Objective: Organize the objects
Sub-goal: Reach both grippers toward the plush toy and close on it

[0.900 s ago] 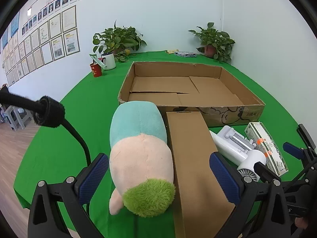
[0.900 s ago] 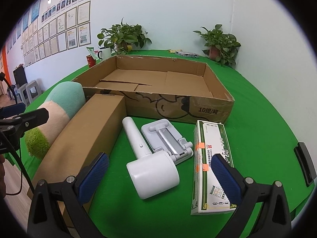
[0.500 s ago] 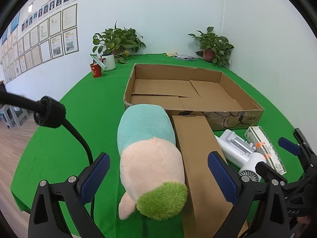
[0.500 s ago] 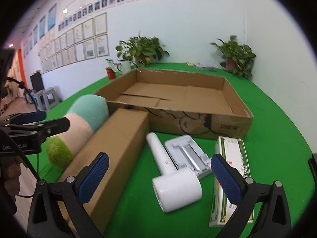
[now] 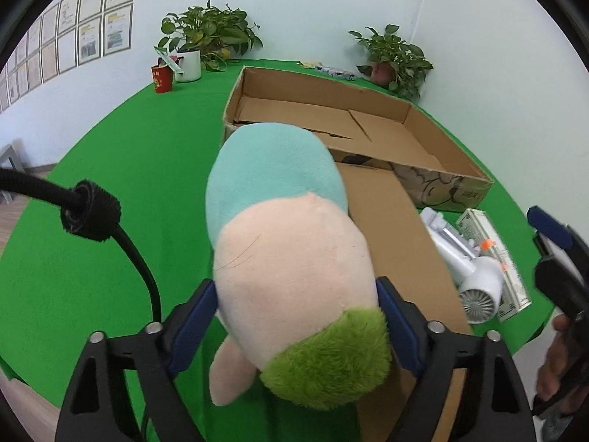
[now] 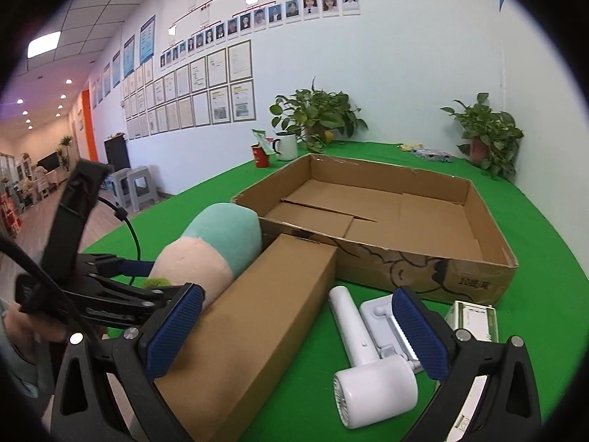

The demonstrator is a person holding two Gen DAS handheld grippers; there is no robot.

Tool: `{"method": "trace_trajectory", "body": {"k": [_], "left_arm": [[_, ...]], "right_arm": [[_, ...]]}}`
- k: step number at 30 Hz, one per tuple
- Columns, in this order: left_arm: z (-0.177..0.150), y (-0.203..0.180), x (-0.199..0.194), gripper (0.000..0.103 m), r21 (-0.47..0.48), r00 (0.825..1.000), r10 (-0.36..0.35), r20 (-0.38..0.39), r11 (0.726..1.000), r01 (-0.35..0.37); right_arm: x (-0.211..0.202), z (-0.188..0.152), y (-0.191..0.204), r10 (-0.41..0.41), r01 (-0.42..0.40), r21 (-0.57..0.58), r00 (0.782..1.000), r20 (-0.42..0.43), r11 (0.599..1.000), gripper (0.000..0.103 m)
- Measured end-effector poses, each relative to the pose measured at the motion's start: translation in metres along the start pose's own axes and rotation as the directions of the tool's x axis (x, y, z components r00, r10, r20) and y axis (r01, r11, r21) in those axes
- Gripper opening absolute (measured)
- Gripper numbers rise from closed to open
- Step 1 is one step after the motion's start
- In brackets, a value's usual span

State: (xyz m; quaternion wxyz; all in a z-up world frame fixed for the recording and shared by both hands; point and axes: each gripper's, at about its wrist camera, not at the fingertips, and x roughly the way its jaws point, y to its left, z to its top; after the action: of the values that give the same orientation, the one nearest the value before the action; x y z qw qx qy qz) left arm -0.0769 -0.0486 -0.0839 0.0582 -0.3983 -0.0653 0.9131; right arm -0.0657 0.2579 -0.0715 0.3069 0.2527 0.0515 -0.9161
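Observation:
A plush toy in teal, peach and green lies on the green table beside a long brown box. My left gripper is shut on the toy, its blue pads pressing into the peach sides near the green end. In the right wrist view the same toy sits left of the brown box. My right gripper hangs open above the box's near end and a white hair dryer, holding nothing. A shallow open cardboard tray stands behind them.
A white folding stand and a green-and-white carton lie right of the dryer. Two potted plants, a red cup and a white mug stand at the table's back. A black cable arcs at the left.
My left gripper moved forward over the plush toy and its jaws closed onto the toy's sides. The right gripper tilted upward and swung toward the brown box, still open.

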Motion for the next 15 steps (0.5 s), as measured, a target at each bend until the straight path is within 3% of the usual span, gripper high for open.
{"method": "trace_trajectory", "body": {"k": [8, 15], "left_arm": [[-0.01, 0.009, -0.01, 0.067, -0.002, 0.998, -0.052, 0.034, 0.999, 0.052], [-0.028, 0.031, -0.05, 0.066, -0.013, 0.998, -0.047, 0.046, 0.999, 0.047]], "right_arm": [[0.015, 0.019, 0.016, 0.127, -0.127, -0.001, 0.991, -0.044, 0.992, 0.102], [0.038, 0.042, 0.053, 0.234, -0.24, -0.059, 0.967, -0.101, 0.969, 0.102]]}}
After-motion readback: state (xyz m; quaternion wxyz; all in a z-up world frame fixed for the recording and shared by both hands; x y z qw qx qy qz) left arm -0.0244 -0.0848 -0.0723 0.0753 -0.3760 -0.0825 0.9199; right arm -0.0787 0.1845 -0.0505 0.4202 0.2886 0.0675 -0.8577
